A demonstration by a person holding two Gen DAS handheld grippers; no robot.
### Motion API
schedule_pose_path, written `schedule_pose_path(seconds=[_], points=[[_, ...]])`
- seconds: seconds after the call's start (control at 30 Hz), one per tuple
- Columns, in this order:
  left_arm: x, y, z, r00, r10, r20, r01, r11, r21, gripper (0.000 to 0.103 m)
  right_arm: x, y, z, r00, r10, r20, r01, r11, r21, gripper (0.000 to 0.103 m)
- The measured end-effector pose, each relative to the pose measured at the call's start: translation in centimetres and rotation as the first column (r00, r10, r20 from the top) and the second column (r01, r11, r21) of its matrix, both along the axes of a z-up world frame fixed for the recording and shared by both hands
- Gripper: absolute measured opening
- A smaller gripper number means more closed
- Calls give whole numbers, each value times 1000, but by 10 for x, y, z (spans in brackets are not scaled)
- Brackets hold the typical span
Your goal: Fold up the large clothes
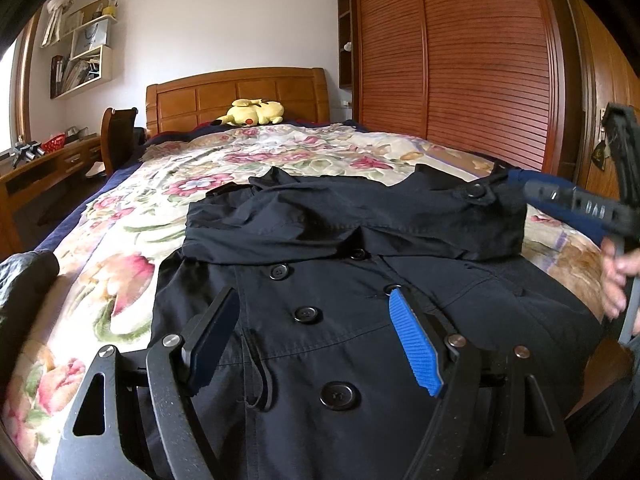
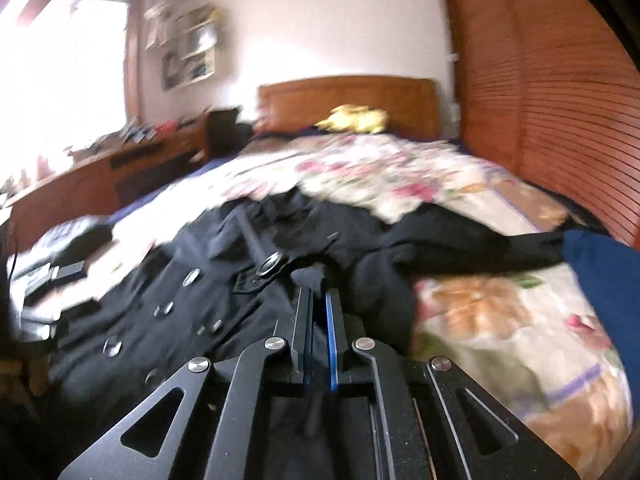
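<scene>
Pinching a fold of the soft, limp black coat [image 2: 248, 280] beside its buttons, the right gripper [image 2: 318, 300] grips cloth; left gripper [image 1: 316, 320] hangs released.

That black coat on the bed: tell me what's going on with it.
A person is folding a black coat on the floral bedspread, a claw in each hand. One sleeve already lies folded across the chest. The left claw hovers open above the buttoned front, gripping nothing. The right claw is shut on a pinch of dark fabric at the coat's right side. The right wrist view is blurred. A yellow plush toy sits by the headboard.
</scene>
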State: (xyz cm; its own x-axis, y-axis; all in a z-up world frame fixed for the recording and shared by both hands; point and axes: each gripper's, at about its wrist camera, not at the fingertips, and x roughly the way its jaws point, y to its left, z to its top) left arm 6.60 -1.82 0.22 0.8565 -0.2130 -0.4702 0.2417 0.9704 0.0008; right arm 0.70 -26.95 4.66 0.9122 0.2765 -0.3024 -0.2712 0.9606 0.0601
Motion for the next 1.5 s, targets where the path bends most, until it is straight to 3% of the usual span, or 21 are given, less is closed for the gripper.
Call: schedule_pose_path(seconds=[0.17,0.37,0.4,0.47,0.53,1.07,1.33,1.5], points=[[0,-1,0,1000,0,-1,0,1000,1,78,-8,-26,2,994,-107,19,107,994,39,3],[0,-4,-1,1000,-1,-3,1,1000,9,78,-3,-17,-10,998,-58,-16,57,998,-12,5],[0,-5,-1,1000,-2,-3,2,1000,10,78,-1,-13,-12,998,-62,-15,62,997,-38,9],[1,-6,-2,1000,-2,-3,2,1000,11,78,1,-8,-13,998,-68,-3,68,995,-78,46],[1,-8,-2,1000,-4,-4,4,1000,15,78,4,-7,-14,997,-73,4,73,992,-102,60],[1,-3,-2,1000,-6,-1,6,1000,3,78,69,-12,-9,982,-102,-160,97,995,-39,60],[17,3,9,1000,-18,-8,18,1000,9,78,82,2,-14,984,-66,-165,52,995,-90,60],[39,6,20,999,-28,-23,27,999,-30,78,89,5,-18,982,-43,-185,23,994,-111,60]])
